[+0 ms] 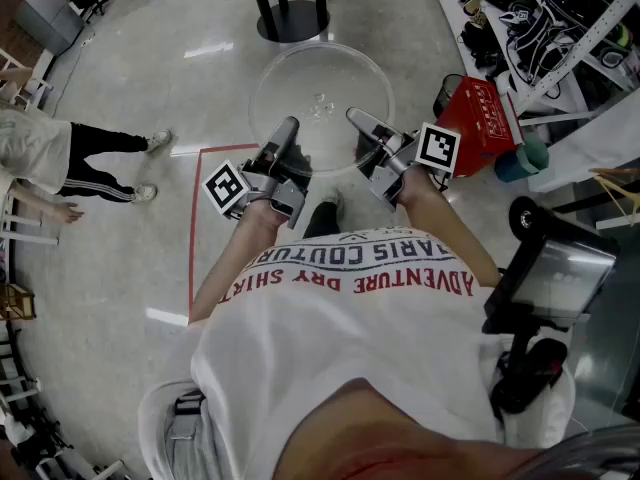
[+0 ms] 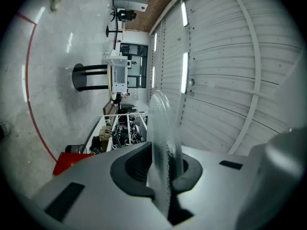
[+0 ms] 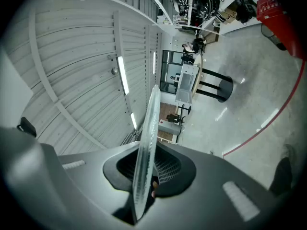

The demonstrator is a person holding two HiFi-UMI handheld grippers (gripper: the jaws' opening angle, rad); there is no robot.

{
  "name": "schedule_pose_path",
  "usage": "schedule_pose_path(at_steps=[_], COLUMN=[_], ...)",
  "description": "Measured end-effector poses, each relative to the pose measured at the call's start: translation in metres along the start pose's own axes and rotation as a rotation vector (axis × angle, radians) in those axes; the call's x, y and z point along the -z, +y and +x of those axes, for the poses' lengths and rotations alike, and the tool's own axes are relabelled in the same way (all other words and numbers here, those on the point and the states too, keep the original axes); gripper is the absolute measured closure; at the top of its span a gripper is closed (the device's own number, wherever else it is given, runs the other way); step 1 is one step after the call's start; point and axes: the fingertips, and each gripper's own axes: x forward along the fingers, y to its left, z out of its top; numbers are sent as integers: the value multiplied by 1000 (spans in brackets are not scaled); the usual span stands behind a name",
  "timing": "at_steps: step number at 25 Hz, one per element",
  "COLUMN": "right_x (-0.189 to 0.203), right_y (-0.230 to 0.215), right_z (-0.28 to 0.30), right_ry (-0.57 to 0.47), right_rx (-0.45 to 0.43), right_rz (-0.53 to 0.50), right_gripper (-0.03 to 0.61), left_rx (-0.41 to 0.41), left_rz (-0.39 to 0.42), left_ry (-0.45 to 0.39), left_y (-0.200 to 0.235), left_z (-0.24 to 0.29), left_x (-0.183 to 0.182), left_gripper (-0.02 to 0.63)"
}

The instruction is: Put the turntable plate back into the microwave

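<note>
A clear glass turntable plate hangs level in front of the person, above the floor. My left gripper is shut on its near left rim and my right gripper is shut on its near right rim. In the left gripper view the plate shows edge-on between the dark pads. The right gripper view shows the same plate edge-on, pinched between its jaws. A white microwave stands far off on a round table; it also shows in the right gripper view as a white microwave.
The black pedestal of the table stands straight ahead. A red container and cluttered shelves lie to the right. Another person stands at the left. Red tape marks the floor. A black device is at the person's right side.
</note>
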Motion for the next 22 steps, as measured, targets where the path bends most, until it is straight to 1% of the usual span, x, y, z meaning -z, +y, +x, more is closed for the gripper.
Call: schedule_pose_path(at_steps=[13,17,22], right_x=[0,-1,-19], right_y=[-3,-11,-23], right_z=[-3,1,13], right_ry=[-4,-4,-18], right_rx=[22,18,33], right_rz=[-15,2,20], right_gripper=[548,548,548], left_rx=[-11,-14,-29], left_rz=[-23,-21,-23], left_ry=[-5,-13,-14], left_y=[3,10,19], left_z=[0,1,17], left_x=[1,-2,-18], left_gripper=[589,589,588])
